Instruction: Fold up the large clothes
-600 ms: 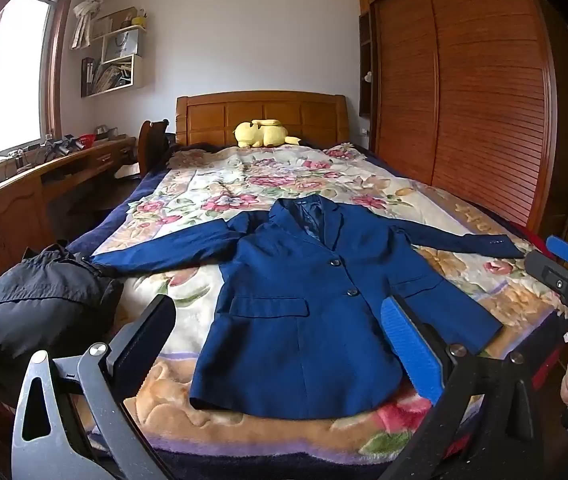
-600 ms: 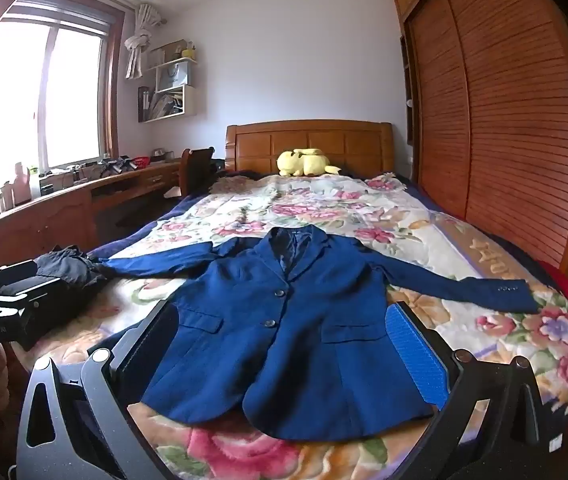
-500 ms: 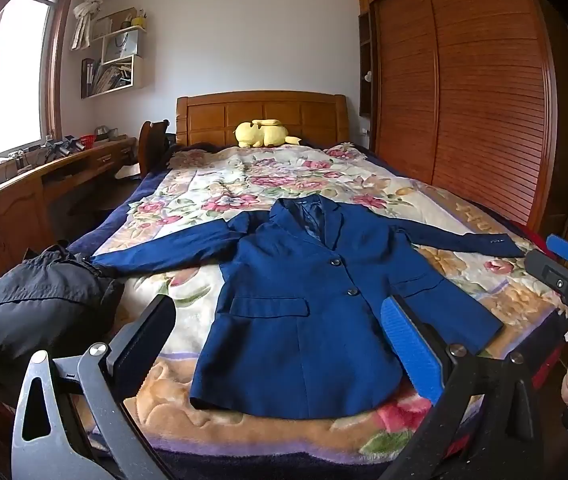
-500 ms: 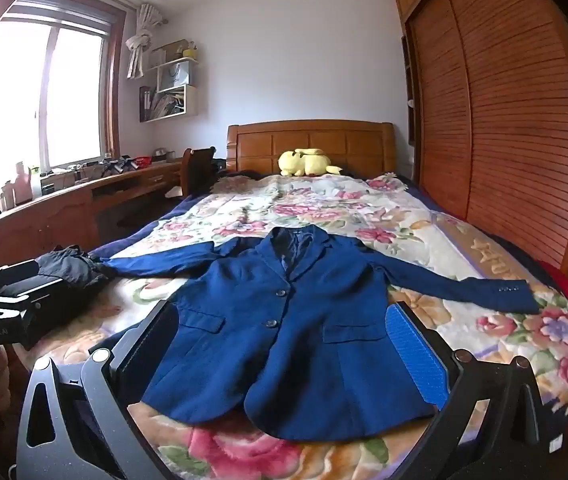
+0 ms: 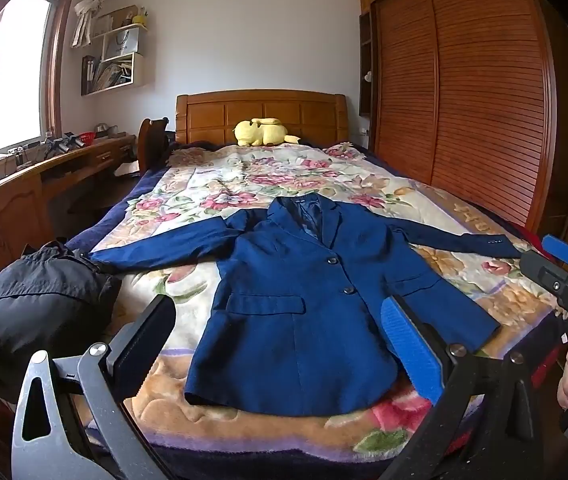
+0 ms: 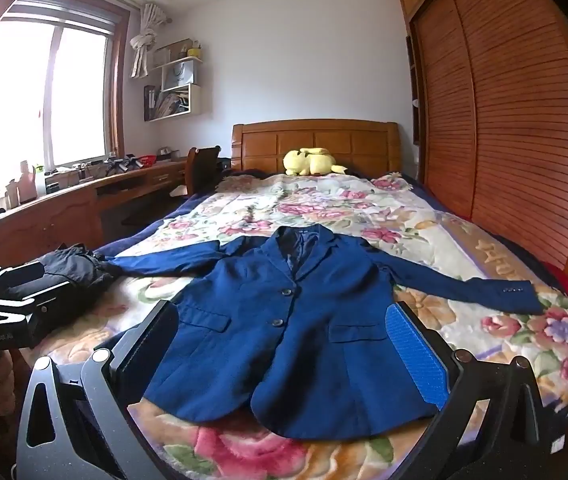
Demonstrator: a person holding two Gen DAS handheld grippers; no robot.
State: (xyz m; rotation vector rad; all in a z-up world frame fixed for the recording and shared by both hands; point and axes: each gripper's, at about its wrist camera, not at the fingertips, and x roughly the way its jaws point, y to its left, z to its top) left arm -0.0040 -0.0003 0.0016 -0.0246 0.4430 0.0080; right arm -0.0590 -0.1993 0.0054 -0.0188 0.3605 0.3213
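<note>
No change to note against half a second back: blue jacket (image 5: 307, 304) lying as before, flat and face-up on the floral bed (image 5: 220, 184), buttoned, both sleeves spread wide, hem toward the foot. Folding not yet begun, by the look of it. Left hand-held gripper (image 5: 280, 340) hovering short of the hem, jaws fully apart, holding and touching nothing. Right hand-held gripper (image 6: 284, 344) likewise wide apart and empty, aimed over the lower front. Dark garment (image 5: 32, 292) bunched at the bed's left edge, just beside one cuff, possibly touching it, hard to tell through the fisheye. Likely next: a sleeve or side edge taken first.
</note>
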